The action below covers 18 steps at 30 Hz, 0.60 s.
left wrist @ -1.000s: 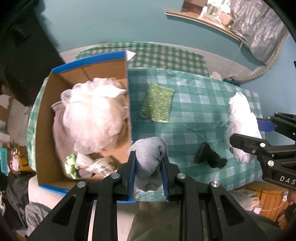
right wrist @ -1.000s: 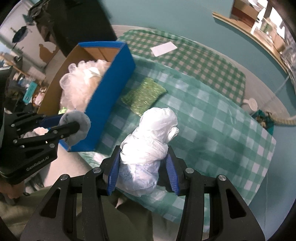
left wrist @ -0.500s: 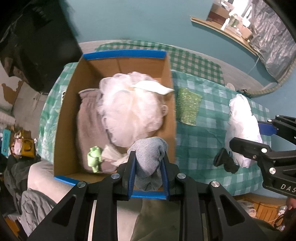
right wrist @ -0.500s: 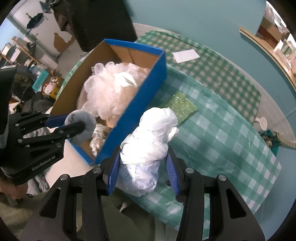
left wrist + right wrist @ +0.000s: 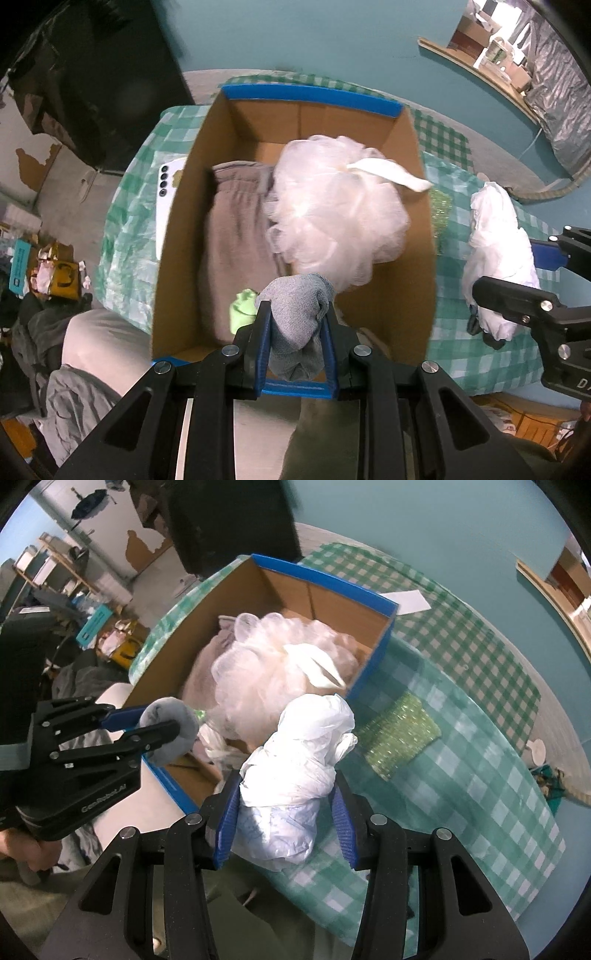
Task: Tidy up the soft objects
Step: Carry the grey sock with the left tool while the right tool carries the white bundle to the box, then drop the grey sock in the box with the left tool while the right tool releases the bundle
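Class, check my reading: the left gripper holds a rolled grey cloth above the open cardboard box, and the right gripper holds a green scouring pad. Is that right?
Not quite. The right gripper holds a white plastic bag; the right wrist view shows the green scouring pad lying on the table. The left gripper does hold the grey cloth above the cardboard box.

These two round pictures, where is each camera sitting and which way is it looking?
Left wrist: sits on the left gripper, looking down into the cardboard box; its black fingers clamp a grey sock, and the right gripper shows at the edge.
Right wrist: sits on the right gripper, facing box and checked table; it clamps a white plastic bag.
Shared: the box, mesh pouf, both grippers.
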Tool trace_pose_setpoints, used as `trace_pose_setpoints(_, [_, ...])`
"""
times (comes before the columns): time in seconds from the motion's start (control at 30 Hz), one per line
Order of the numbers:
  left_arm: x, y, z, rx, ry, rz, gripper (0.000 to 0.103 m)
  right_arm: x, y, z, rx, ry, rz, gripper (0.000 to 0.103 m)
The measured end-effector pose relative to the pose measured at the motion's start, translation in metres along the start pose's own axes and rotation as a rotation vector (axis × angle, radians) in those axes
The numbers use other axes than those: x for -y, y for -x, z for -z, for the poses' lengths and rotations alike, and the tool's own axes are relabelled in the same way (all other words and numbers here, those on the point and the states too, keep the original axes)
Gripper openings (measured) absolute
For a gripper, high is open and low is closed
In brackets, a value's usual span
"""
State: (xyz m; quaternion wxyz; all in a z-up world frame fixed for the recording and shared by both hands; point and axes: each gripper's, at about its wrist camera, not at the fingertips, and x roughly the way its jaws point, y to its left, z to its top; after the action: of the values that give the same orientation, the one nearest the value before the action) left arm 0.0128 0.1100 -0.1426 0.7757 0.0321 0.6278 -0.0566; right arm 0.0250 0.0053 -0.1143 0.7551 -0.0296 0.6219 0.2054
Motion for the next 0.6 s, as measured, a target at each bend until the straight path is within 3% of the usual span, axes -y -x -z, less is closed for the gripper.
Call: trace_pose_setpoints(0.6, [-0.032,-0.032,-0.006,-0.053,-0.014,0.003,0.025,-0.040,-0.038,-0.022,-0.060,0.042,0.013,0.046])
